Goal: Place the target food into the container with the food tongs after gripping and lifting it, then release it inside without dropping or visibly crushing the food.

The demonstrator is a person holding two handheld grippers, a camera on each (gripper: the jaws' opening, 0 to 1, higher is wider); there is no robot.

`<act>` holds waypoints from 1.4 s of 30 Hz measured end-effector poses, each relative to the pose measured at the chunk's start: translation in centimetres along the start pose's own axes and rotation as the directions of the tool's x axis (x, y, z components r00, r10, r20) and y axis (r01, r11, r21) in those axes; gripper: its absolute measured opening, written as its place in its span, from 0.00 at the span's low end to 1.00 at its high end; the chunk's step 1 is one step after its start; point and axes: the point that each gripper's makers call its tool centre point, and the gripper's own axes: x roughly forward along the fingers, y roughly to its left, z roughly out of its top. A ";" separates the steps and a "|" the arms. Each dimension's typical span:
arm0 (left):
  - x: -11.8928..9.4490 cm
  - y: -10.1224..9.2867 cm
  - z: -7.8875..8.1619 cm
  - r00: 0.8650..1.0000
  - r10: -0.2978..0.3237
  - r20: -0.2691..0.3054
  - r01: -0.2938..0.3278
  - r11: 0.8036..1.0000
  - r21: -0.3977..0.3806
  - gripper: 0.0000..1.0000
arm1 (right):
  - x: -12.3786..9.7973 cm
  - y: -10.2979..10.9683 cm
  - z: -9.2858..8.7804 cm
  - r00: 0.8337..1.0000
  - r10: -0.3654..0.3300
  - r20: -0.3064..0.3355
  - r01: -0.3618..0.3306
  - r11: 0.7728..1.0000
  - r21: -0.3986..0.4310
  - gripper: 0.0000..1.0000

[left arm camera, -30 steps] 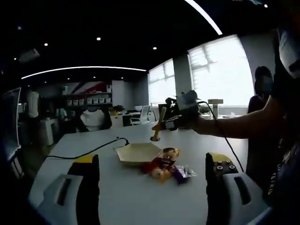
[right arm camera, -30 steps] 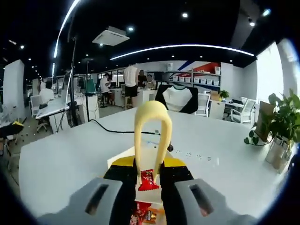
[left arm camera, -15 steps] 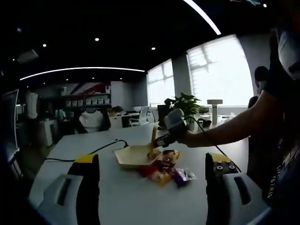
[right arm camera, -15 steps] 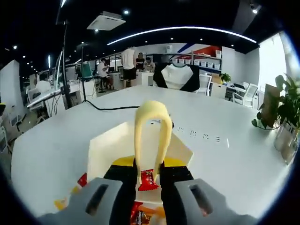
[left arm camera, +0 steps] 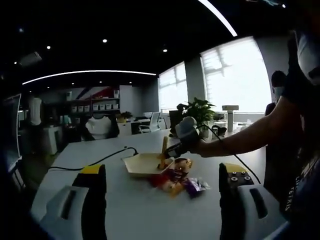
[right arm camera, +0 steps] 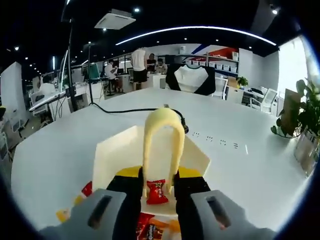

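Yellow food tongs (right arm camera: 162, 145) stand looped between my right gripper's (right arm camera: 159, 176) jaws, which are shut on them. A small red snack packet (right arm camera: 156, 191) sits between the tong tips, over the cream paper tray (right arm camera: 115, 155). More snack packets (right arm camera: 150, 230) lie on the table just in front of the tray. In the left gripper view the tray (left arm camera: 142, 163) sits mid-table with the packets (left arm camera: 176, 180) beside it. There the right gripper (left arm camera: 184, 131), in a person's hand, points the tongs (left arm camera: 163, 151) down into the tray. My left gripper (left arm camera: 161, 200) hangs open with nothing in it.
A black cable (right arm camera: 130, 111) runs across the white table (right arm camera: 260, 170) behind the tray. A potted plant (right arm camera: 295, 125) stands at the table's right edge. The person's arm (left arm camera: 250, 137) reaches in from the right. People and desks fill the far room.
The right gripper came down from above the table to the tray with the red packet. Its jaws and the tong arms now stand slightly wider. The left gripper has hardly moved.
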 end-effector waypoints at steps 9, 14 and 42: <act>-0.6 -0.2 -0.1 1.000 0.008 -0.015 -0.008 1.000 -0.002 0.99 | -1.5 -0.7 1.4 0.998 -0.017 0.061 0.016 0.999 0.029 0.21; -0.6 -0.3 0.6 1.000 0.007 -0.001 -0.007 1.000 0.004 0.99 | -3.4 -0.8 2.4 0.995 -0.035 0.092 0.029 0.998 0.061 0.21; 1.0 -2.8 1.7 0.998 -0.063 0.000 0.063 0.997 0.046 0.98 | -10.3 -3.0 1.3 0.991 -0.100 0.094 0.095 0.994 0.059 0.21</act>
